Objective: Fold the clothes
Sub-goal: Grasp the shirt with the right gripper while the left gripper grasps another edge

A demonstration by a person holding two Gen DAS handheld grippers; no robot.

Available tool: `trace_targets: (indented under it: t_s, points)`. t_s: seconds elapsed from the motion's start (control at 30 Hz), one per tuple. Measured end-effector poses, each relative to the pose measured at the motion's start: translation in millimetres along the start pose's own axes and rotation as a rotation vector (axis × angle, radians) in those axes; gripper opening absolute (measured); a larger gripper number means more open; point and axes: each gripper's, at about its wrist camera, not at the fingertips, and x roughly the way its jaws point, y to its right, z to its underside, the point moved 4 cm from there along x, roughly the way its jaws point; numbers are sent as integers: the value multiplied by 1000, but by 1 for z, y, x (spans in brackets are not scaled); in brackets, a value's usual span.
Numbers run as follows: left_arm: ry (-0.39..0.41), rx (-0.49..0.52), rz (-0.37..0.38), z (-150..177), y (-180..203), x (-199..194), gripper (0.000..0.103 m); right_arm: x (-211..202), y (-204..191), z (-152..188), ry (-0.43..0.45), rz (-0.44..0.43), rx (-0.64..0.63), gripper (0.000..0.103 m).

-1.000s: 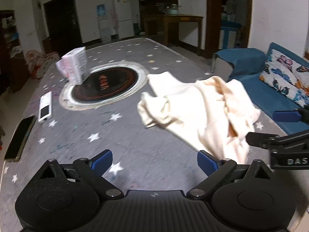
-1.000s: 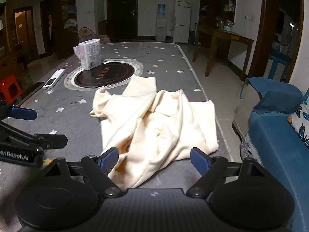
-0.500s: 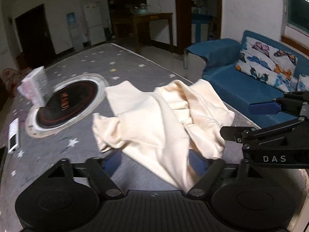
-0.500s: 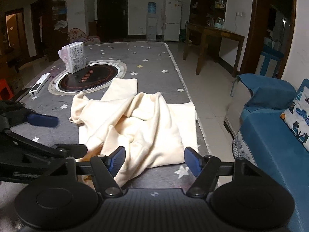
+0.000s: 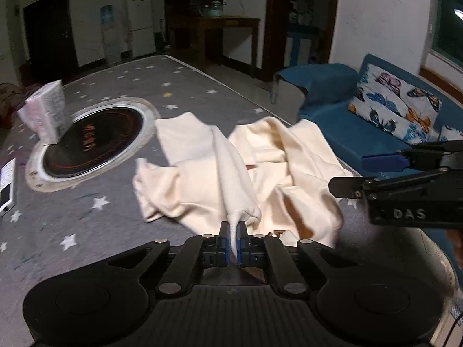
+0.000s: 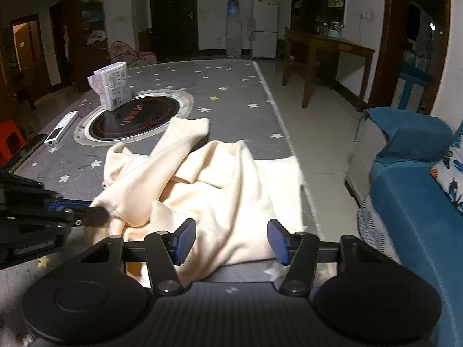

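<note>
- Cream garment (image 5: 260, 162), crumpled in a loose heap on the near right part of a grey star-patterned table cover (image 5: 86, 217), close to the table's right edge and just beside a round black hotplate (image 5: 92, 144) set into the table.
- Probably a sweatshirt or similar top; sleeves and body too tangled to tell apart with certainty.
- Likely soft, light and limp: hangs in deep folds, sags between pinch points, keeps no shape of its own. Not fragile. Apt to slide on the cloth cover and drag neighbouring folds along when lifted.
- Best taken at a hem, cuff or corner, where the doubled edge gives a firmer bite than a single layer in the middle.
- Left gripper (image 5: 233, 244): blue pads (image 5: 222, 248) pressed nearly together, clamping a narrow ridge of cream fabric pulled up off the heap toward the camera.
- Same pinch visible in the right wrist view, left gripper (image 6: 99, 217) at the heap's near left side with fabric bunched at its tip.
- Right gripper (image 6: 230, 241): spread wide, blue pads (image 6: 185, 240) well apart, hovering over the heap's near edge. Fabric lies between and below the pads; contact cannot be judged, nothing gripped.
- Elsewhere on the table: tissue pack (image 6: 111, 88) at the hotplate's far rim, white remote (image 6: 60, 127) to the left.
- Blue sofa (image 6: 419, 202) beside the table on the right.
</note>
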Motion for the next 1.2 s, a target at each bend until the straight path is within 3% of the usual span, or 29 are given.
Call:
trace_targets:
  t_s: [0.2,0.47,0.7,0.87,0.93,1.0,1.17,1.2]
  points:
    - [-4,-37,-21,4,-13,-6,3,24,-11,-4,-33,-32,12,43]
    - [19,-81,-33,11,-24,-24,0,28,-9,3,-60,-52,30,8]
    - [25,-100,7,20,-31,-44,1,-5,-14,13,-37,-91,7,5]
    - [14,-112,34,9,-26,-36,15,-27,-24,22,-48,-118,-32,5]
    - [10,-114,44,3,-23,-27,37,-37,-28,27,-42,-121,-55,5]
    - [2,-118,54,-2,-19,-16,47,-48,-28,33,-46,-134,-59,5]
    - [-26,-92,64,-9,-8,15,43,-68,-29,47,-75,-163,-82,5]
    - [-33,-89,68,-8,-8,20,22,-72,-29,50,-81,-169,-93,5]
